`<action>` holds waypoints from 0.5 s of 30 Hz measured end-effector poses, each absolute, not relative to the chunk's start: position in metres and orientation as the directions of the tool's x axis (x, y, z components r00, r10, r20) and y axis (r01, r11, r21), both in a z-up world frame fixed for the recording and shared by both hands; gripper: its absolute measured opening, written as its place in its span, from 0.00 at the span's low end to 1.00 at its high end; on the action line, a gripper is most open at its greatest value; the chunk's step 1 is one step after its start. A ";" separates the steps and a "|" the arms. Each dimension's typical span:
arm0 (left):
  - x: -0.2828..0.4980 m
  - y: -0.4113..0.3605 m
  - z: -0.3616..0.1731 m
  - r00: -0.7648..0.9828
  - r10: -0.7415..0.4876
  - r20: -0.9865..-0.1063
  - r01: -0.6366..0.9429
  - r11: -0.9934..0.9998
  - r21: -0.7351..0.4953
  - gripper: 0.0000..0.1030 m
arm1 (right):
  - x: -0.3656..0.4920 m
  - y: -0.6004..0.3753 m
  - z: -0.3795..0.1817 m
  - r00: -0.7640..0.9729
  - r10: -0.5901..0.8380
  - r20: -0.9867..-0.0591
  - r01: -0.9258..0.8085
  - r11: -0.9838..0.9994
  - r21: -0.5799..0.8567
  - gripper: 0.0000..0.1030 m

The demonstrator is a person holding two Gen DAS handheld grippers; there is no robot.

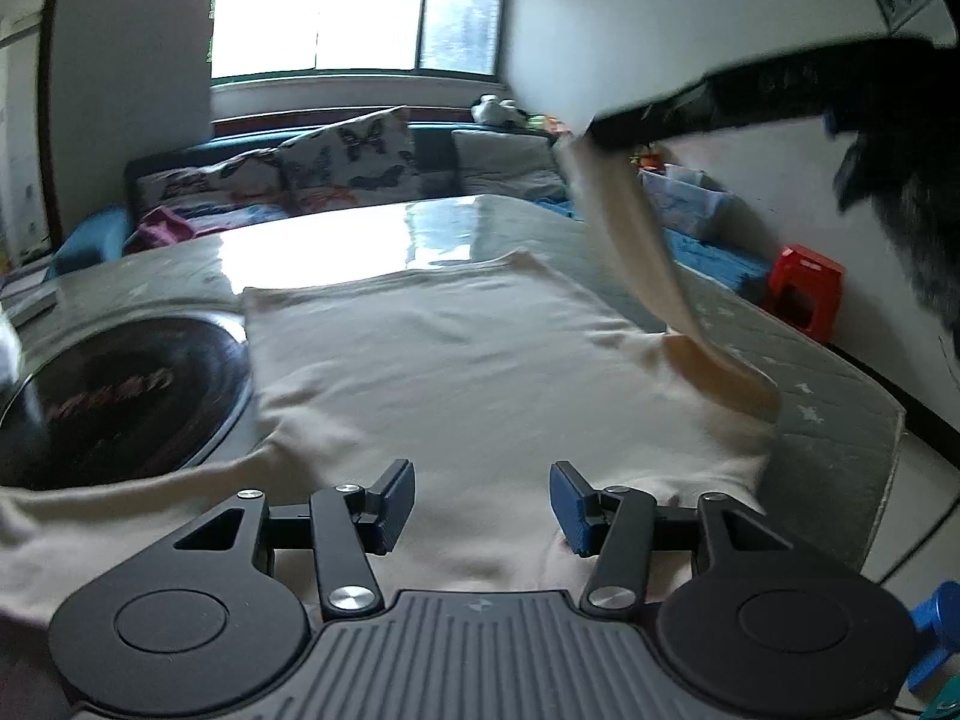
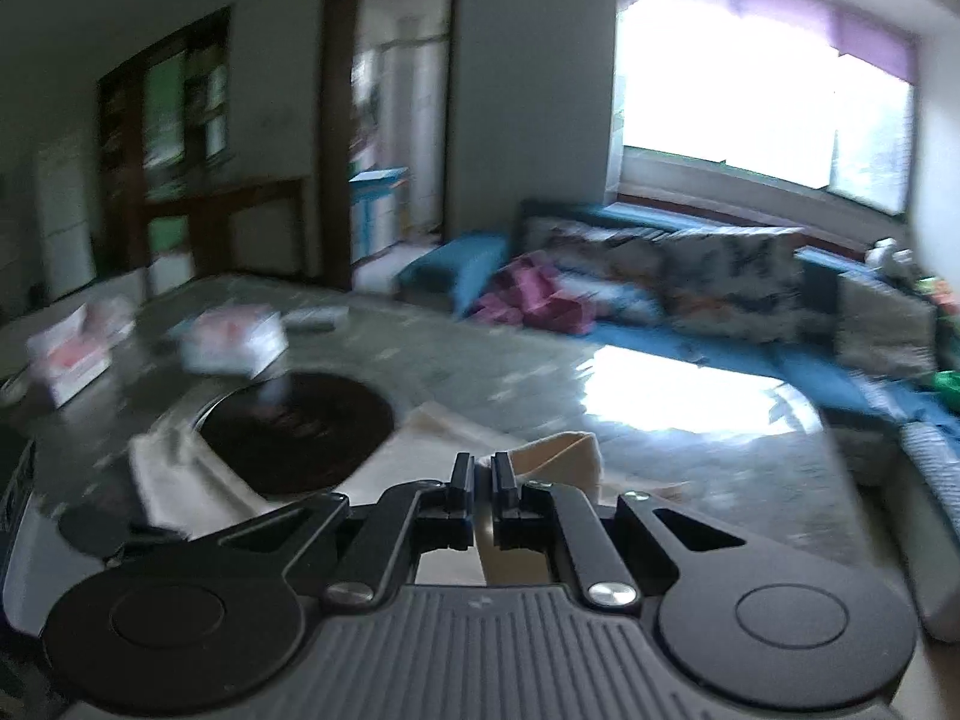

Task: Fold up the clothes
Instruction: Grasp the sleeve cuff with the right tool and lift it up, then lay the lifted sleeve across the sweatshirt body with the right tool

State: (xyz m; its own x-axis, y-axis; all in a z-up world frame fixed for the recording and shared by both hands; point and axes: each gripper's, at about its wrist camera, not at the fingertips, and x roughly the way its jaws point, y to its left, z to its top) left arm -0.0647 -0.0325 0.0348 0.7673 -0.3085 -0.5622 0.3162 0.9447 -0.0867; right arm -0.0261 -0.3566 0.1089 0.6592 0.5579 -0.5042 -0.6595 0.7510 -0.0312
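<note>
Lying flat on the glossy grey-green desk (image 1: 840, 420), the cream long-sleeved fabric top (image 1: 468, 360) spreads just beside the round black inset plate (image 1: 114, 396) — one edge touching that plate's rim. The left gripper (image 1: 482, 504) hovers over the top's near edge, its fingers apart with nothing between them. The right gripper (image 2: 478, 474) has its fingers closed on a cream sleeve (image 1: 636, 240), which it holds raised above the desk on the side of the top away from the plate — the sleeve slanting down to the garment's shoulder.
</note>
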 end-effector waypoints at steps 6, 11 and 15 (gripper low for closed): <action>-0.071 -0.020 0.032 0.770 -0.283 -0.572 0.277 0.956 -0.100 0.53 | -0.037 -0.313 0.070 0.528 0.611 -0.589 -0.746 0.665 0.021 0.05; -0.072 -0.018 0.033 0.773 -0.274 -0.572 0.269 0.958 -0.097 0.53 | -0.048 -0.314 0.062 0.476 0.635 -0.608 -0.773 0.632 0.055 0.19; -0.073 -0.014 0.037 0.779 -0.269 -0.566 0.260 0.961 -0.098 0.53 | -0.055 -0.333 0.062 0.486 0.623 -0.613 -0.765 0.642 0.045 0.29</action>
